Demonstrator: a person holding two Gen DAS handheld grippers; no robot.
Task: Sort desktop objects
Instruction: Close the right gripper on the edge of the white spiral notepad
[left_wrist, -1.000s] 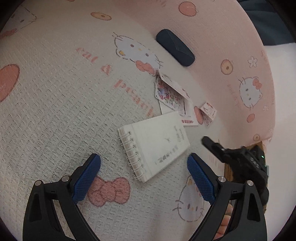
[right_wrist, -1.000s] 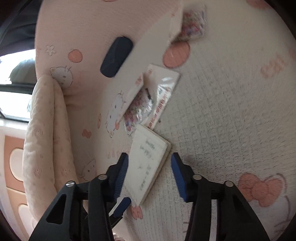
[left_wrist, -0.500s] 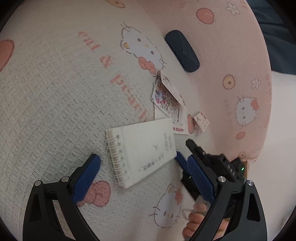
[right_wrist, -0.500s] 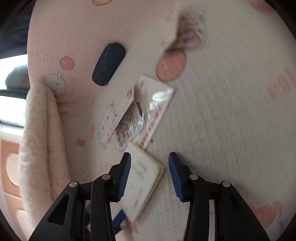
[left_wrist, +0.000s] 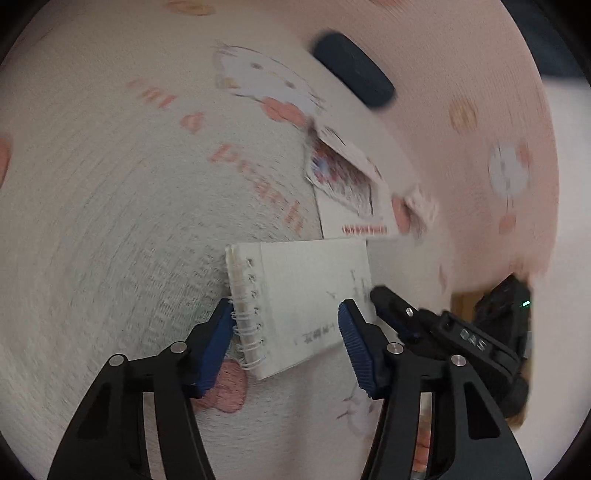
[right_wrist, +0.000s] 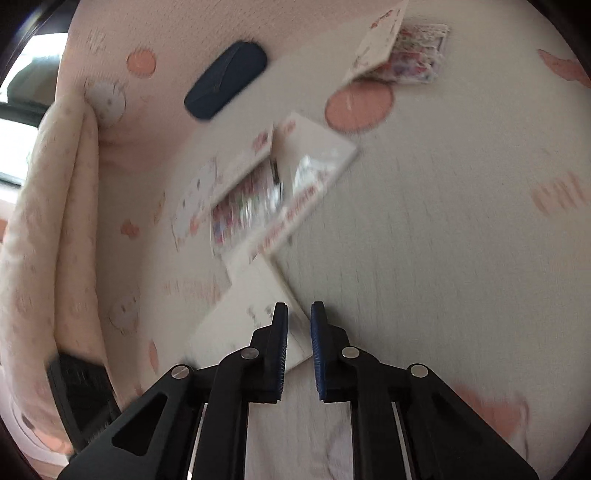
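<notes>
- While the left claw (left_wrist: 284, 312) is closing, the spiral notebook (left_wrist: 306, 280) sits between its blue pads, low-centre in the left wrist view. The left pad is right at the wire coil and the right pad is at the notebook's lower right edge. Can't tell if either pad presses yet.
- Notebook lies on the cat-print cloth (left_wrist: 110, 184), coil side to frame left and plain white cover up, w/ small print near its right edge.
- Right claw (right_wrist: 297, 314) is at bottom centre of the right wrist view, pads almost pressed together w/ just a thin slit between them. They sit at the notebook's near right corner, and the corner's edge runs up through the slit. Can't tell whether the corner is actually pinched.
- In the left wrist view that same claw comes in from the lower right, its black tip touching the notebook's right edge.
- Just past the notebook is a white card pack (left_wrist: 351, 206) w/ a red text strip and colourful stickers under glossy film, right of centre. Its near edge is just beside the notebook's far edge.
- Small pale tag (left_wrist: 421, 210) just right of the pack; too blurred to read.
- Farther back, a dark blue oval case (left_wrist: 351, 79) in the upper middle, lying where white cloth meets pink.
- Right wrist view only: a second sticker pack (right_wrist: 410, 51) at upper right, well apart from the rest.
- Rolled cream cushion (right_wrist: 55, 221) runs along the left edge of the right wrist view.
</notes>
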